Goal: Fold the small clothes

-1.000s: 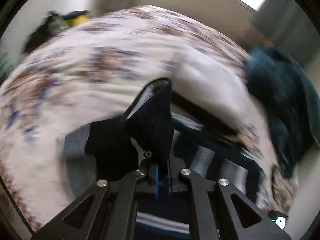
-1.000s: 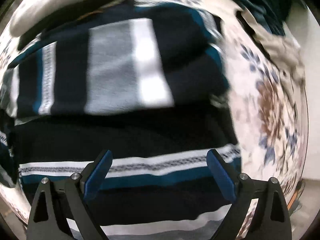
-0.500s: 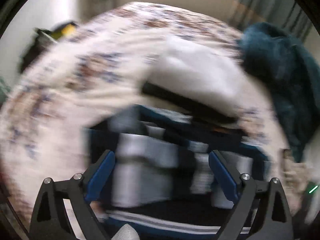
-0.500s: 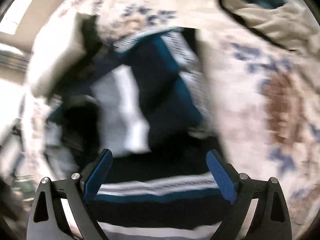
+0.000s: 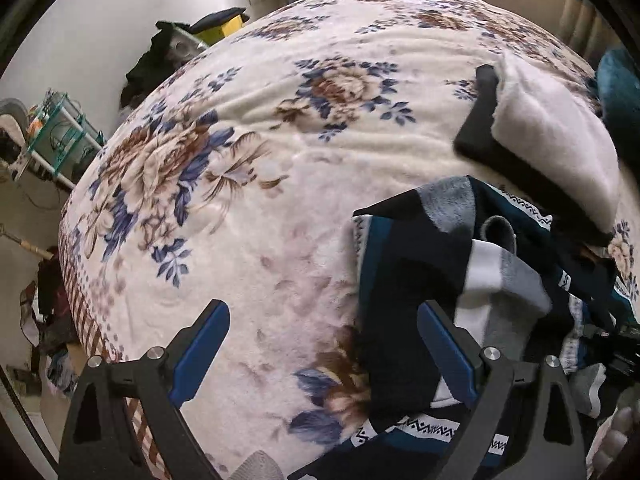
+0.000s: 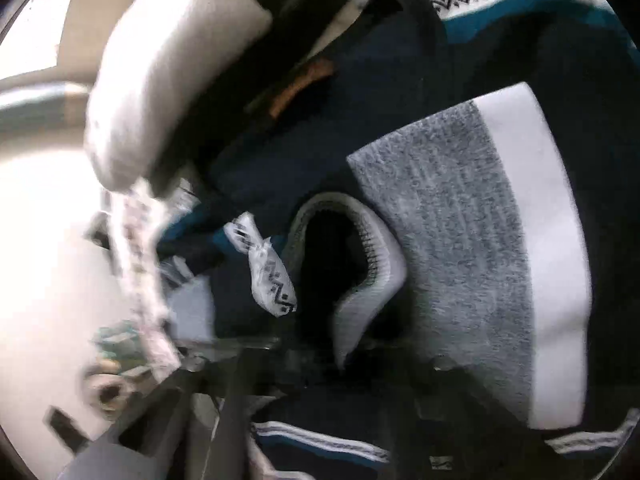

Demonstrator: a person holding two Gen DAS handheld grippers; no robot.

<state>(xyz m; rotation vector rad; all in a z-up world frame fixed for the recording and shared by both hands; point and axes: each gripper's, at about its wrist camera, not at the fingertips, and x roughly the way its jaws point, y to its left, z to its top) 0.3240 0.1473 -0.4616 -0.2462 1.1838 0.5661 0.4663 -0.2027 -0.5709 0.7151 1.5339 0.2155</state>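
A navy, teal, grey and white striped garment (image 5: 448,280) lies rumpled on the floral blanket (image 5: 248,168), at the right of the left wrist view. My left gripper (image 5: 324,356) is open and empty, its right finger over the garment's left edge. The right wrist view is blurred and filled by the same garment (image 6: 460,248), with a grey cuff opening near the middle. The right gripper's fingers are smeared dark shapes at the bottom, and I cannot tell how they stand. The right gripper's body shows at the left wrist view's right edge (image 5: 616,344).
A folded white and black stack (image 5: 540,136) lies behind the garment. A dark teal cloth heap (image 5: 620,80) is at the far right. A teal rack (image 5: 60,128) and clutter stand beside the bed on the left.
My left gripper let go of the dark garment piece, opened and swung left over the blanket. My right gripper moved in close to the garment; its view turned and blurred.
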